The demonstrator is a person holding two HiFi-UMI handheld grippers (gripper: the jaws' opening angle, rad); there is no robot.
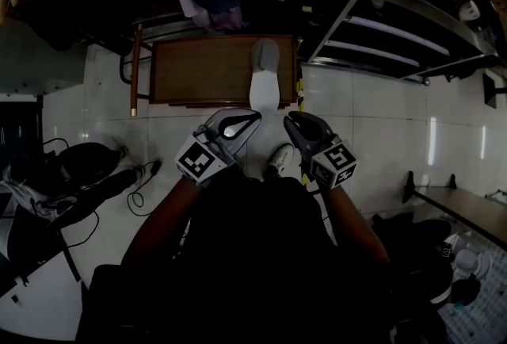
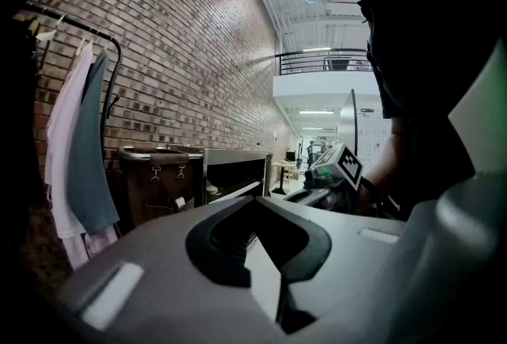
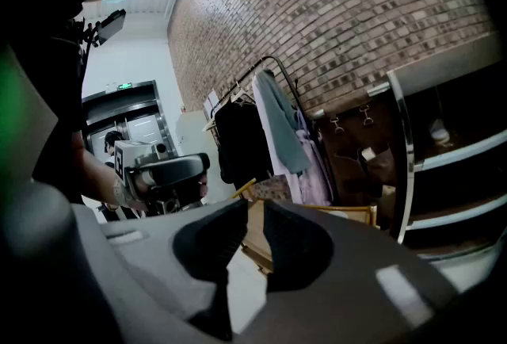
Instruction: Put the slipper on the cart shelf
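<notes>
Looking down past my forearms, I am seeing both grippers side by side above the white tile floor (image 1: 372, 136). The left gripper (image 1: 252, 120) is showing its fingertips pressed together with nothing between them. The right gripper (image 1: 291, 123) is showing a narrow slit between its tips, and it too is gripping nothing. A white shoe (image 1: 279, 159) is sitting on the tile between the two. Just beyond, the grey-and-white slipper (image 1: 264, 74) is lying on the brown cart shelf (image 1: 198, 69) at its right end, set lengthwise with its pale end at the near edge, clear of both grippers. A metal rack (image 1: 396, 29) is standing just right of the cart. Farther back, clothes (image 2: 83, 152) are hanging on a rail against the brick wall (image 2: 182, 41).
</notes>
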